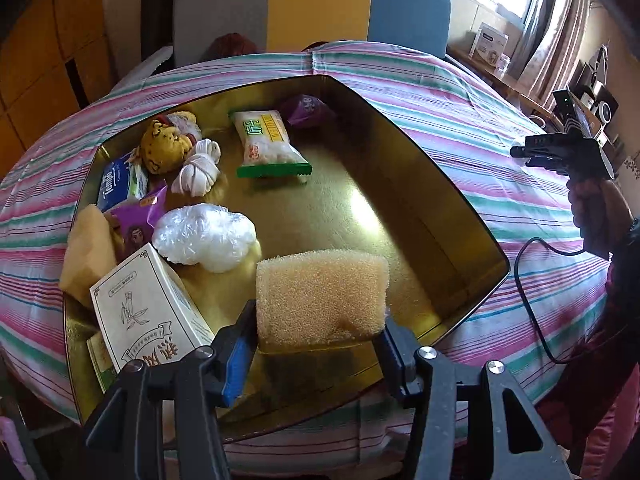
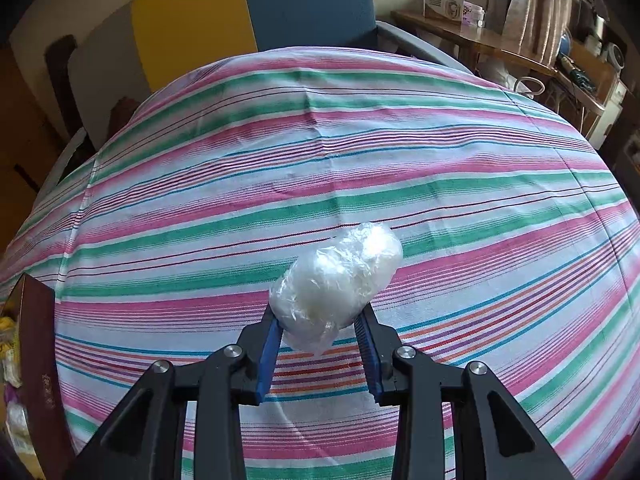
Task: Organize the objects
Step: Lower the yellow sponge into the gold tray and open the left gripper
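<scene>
Entry: 2 soft items held, gold tray [image 1: 472, 240] as landmark.

We log the left gripper [image 1: 318, 340] clamped on the sponge [image 1: 322, 294] over the tray's near edge; we judge it light, squashy, best pinched mid-body. Right gripper [image 2: 320, 330] grips the plastic-wrapped bundle [image 2: 336, 284], probably slippery, above striped cloth [image 2: 320, 160] right of the tray. Only the left view shows the tray's contents, snack packet [image 1: 268, 144] farthest.

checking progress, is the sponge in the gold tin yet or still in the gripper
Still gripped: the sponge sits between the left gripper fingers, over the gold tin.
</scene>
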